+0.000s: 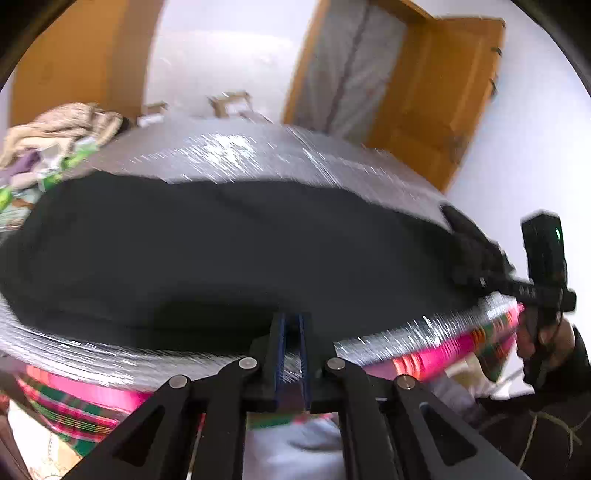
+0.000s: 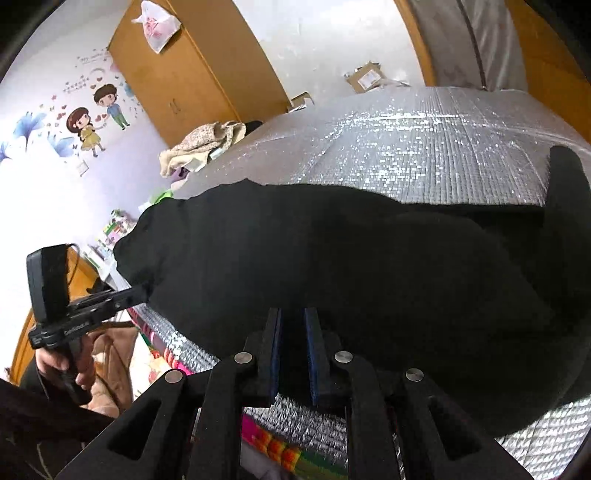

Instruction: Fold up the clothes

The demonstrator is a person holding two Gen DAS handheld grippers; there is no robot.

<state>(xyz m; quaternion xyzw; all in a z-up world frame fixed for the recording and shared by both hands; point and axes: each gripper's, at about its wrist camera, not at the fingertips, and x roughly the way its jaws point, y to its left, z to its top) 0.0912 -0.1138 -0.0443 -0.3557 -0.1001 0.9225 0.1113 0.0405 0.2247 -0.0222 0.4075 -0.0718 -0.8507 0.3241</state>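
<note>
No legible wording anywhere — faint white lettering on the left gripper (image 2: pixel 142 291) body and red print on a hanging plastic bag (image 2: pixel 157 24) are too blurred to read.

A black garment (image 2: pixel 332 266) of matt, soft cloth lies on a glossy silver foil mat (image 2: pixel 424 147) with a fine embossed grid that glints. The left gripper (image 1: pixel 291 321) is matt black plastic with ribbed blue pads (image 1: pixel 279 354) and dull metal pivot pins (image 1: pixel 248 363). At the far left, a fuzzy beige cloth (image 2: pixel 201 147) lies rumpled before a smooth wooden wardrobe (image 2: pixel 192 81).
</note>
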